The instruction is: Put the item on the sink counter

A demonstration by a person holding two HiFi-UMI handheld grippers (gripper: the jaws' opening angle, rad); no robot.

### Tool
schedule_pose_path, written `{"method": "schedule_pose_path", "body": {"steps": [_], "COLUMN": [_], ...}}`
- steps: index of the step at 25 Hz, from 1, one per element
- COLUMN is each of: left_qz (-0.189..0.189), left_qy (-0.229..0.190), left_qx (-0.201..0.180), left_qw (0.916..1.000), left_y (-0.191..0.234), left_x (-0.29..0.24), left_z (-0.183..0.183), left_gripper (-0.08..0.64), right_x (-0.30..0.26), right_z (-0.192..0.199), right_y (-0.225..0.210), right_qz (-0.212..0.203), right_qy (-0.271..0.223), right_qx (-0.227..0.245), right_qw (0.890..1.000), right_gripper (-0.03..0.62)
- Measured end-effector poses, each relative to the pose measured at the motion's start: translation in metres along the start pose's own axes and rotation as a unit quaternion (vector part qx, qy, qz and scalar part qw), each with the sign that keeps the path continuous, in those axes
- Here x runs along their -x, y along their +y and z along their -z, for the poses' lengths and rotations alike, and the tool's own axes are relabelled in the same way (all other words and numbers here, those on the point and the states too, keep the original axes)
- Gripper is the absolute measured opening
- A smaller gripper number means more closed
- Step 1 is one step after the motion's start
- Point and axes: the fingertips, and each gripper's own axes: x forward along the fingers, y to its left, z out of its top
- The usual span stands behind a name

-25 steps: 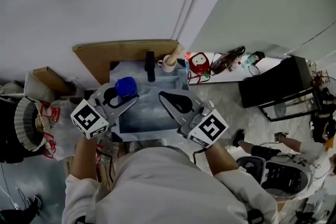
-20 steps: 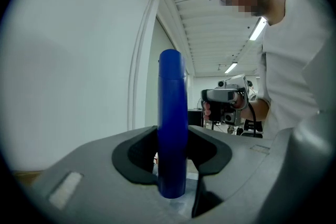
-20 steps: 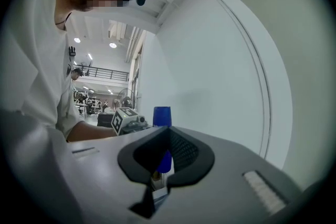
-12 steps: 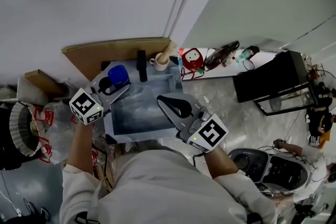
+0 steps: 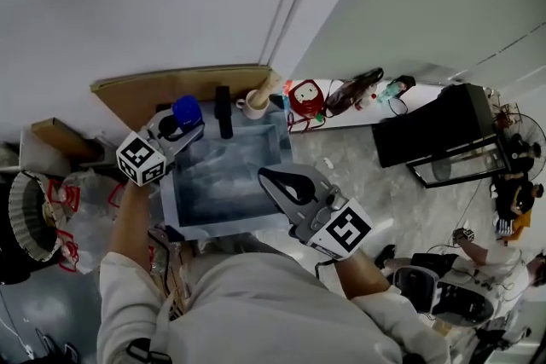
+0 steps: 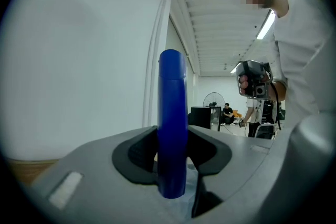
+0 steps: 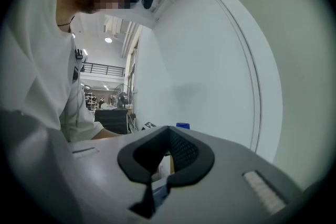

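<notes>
A blue bottle (image 5: 186,110) stands upright between the jaws of my left gripper (image 5: 177,125), which is shut on it. In the left gripper view the blue bottle (image 6: 172,118) rises straight up out of the left gripper (image 6: 172,168). The bottle hangs over the far left corner of the grey sink (image 5: 223,183), beside the black faucet (image 5: 223,112). My right gripper (image 5: 288,181) hovers over the sink's near right edge, shut and empty. In the right gripper view the right gripper (image 7: 157,168) shows its pads together, with the bottle's blue cap (image 7: 182,125) just beyond.
A cup with a brush (image 5: 253,103) and a red object (image 5: 304,96) sit behind the sink. Brown cardboard (image 5: 162,84) leans on the wall. Bottles (image 5: 351,95) lie on a white ledge, a black cabinet (image 5: 420,135) stands right, and a person (image 5: 499,258) sits at lower right.
My left gripper has carried the blue bottle left and away, from over the basin to its far left corner. The right gripper has drawn slightly back toward the body.
</notes>
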Motion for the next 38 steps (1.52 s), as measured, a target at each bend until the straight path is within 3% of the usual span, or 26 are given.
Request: {"method": "schedule_pose_path", "body": {"steps": [21,38], "left_qz": [-0.015,-0.012], "left_qy": [0.042,0.053], "left_qx": [-0.002,-0.004], "left_qw": [0.999,0.9985], "left_y": [0.065,0.09], "left_x": [-0.036,-0.053], "left_z": [0.088,0.152], "left_gripper": [0.158,0.158], "right_x": [-0.017,-0.031], "right_z": [0.01,0.049], "right_y": [-0.007,-0.012], "right_qz": [0.013,0.005], "right_qy": [0.017,0.052], "right_qx": [-0.031,-0.04], "right_qw": [0.999,0.998], "right_gripper": [0.005,0.005]}}
